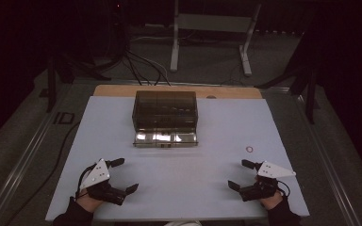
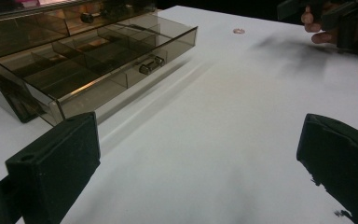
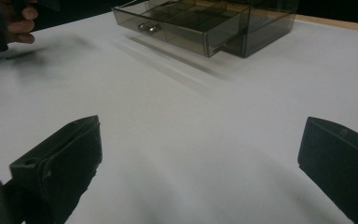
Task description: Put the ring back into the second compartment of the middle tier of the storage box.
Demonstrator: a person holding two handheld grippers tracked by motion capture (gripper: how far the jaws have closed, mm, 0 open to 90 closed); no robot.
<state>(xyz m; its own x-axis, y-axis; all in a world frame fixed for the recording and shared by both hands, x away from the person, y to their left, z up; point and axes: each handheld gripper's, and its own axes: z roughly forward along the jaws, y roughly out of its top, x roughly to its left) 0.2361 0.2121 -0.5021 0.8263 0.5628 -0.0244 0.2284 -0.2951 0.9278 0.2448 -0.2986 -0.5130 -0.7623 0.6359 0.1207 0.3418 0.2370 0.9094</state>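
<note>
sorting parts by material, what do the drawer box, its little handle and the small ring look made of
Drawer box: smoky see-through plastic, glossy; its dividers show through. Handle: shiny, likely metal, with bright glints. Ring: thin, coppery pink, perhaps metal or rubber; too small to tell.

The high view looks forward and down over the whole white surface [image 1: 179,179], while each tool-mounted view skims low across it from opposite near corners — both sharing the smoky drawer box [image 2: 98,56].

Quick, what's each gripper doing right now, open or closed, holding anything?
Left gripper: open, fingers wide apart, holding nothing, above the white board.
Right gripper: open, fingers wide apart, holding nothing.
</note>
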